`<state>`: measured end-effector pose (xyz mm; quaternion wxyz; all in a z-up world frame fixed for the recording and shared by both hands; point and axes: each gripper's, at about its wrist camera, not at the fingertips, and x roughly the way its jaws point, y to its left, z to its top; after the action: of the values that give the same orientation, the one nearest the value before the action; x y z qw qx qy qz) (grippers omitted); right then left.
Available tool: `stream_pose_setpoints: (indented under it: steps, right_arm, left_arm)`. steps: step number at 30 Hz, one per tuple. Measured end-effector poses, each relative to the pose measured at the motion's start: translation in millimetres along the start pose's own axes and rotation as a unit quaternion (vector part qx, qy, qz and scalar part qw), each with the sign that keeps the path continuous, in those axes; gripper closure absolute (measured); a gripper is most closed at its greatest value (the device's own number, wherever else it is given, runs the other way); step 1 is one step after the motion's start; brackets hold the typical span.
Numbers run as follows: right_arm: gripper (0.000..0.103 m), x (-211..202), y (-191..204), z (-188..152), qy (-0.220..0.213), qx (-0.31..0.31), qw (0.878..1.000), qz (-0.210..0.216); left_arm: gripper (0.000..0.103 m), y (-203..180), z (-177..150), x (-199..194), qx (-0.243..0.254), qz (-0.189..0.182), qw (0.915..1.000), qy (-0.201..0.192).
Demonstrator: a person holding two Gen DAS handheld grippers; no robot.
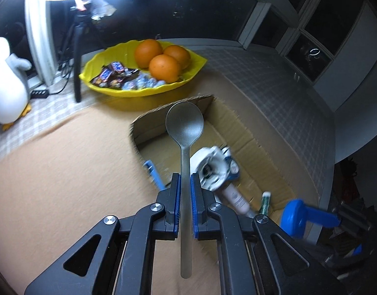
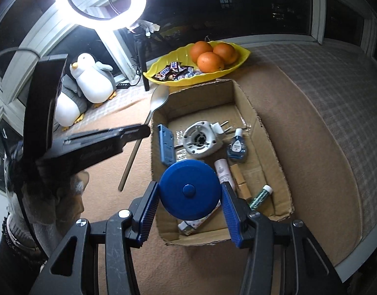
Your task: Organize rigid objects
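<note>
My left gripper (image 1: 186,184) clamps a metal spoon (image 1: 184,123) | my right gripper (image 2: 189,191) grips a blue disc (image 2: 189,189) | both above the cardboard box (image 2: 252,108).

3 oranges (image 2: 209,55), 2 penguins (image 2: 95,81), 1 spoon (image 1: 184,132), 1 box (image 2: 269,147).

The cardboard box (image 1: 237,132) is smeared by motion blur in the left wrist view, so its contents can't be made out. In the right wrist view, a tube (image 2: 192,223) near the box's front edge is mostly hidden behind the blue disc (image 2: 189,189), and the ring light (image 2: 101,0) is cut off at the top.
</note>
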<state>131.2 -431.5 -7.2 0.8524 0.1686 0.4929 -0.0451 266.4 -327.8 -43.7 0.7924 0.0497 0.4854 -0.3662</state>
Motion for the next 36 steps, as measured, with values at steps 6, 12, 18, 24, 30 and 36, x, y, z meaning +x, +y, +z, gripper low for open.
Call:
stream_pose_setpoints:
  steps: [6, 12, 18, 24, 30, 36]
  right_arm:
    - [0.057, 8.9, -13.0, 2.6, 0.006, 0.011, 1.000, -0.001]
    - [0.057, 18.4, -24.4, 1.9, 0.014, 0.023, 1.000, -0.002]
    - [0.056, 20.4, -30.1, 2.4, 0.016, 0.029, 0.999, 0.004]
    - [0.052, 15.4, -24.4, 0.2, 0.010, 0.020, 1.000, 0.015]
    - [0.052, 10.9, -22.8, -3.0, 0.008, 0.020, 1.000, 0.009]
    - [0.052, 3.8, -19.7, -6.0, 0.003, 0.019, 1.000, 0.003]
  left_arm:
    - [0.096, -21.1, 21.7, 18.8, 0.017, 0.006, 0.9998, 0.010]
    - [0.096, -32.6, 28.1, 38.7, 0.022, 0.015, 0.9994, 0.024]
    - [0.096, -38.4, 29.3, 48.2, 0.030, 0.010, 0.9989, 0.035]
    - [0.070, -42.3, 29.0, 41.1, 0.034, 0.003, 0.9990, 0.028]
    - [0.070, -40.5, 26.3, 30.8, 0.031, 0.009, 0.9993, 0.018]
    - [0.070, -37.2, 19.1, 14.9, 0.031, 0.016, 0.9994, 0.008]
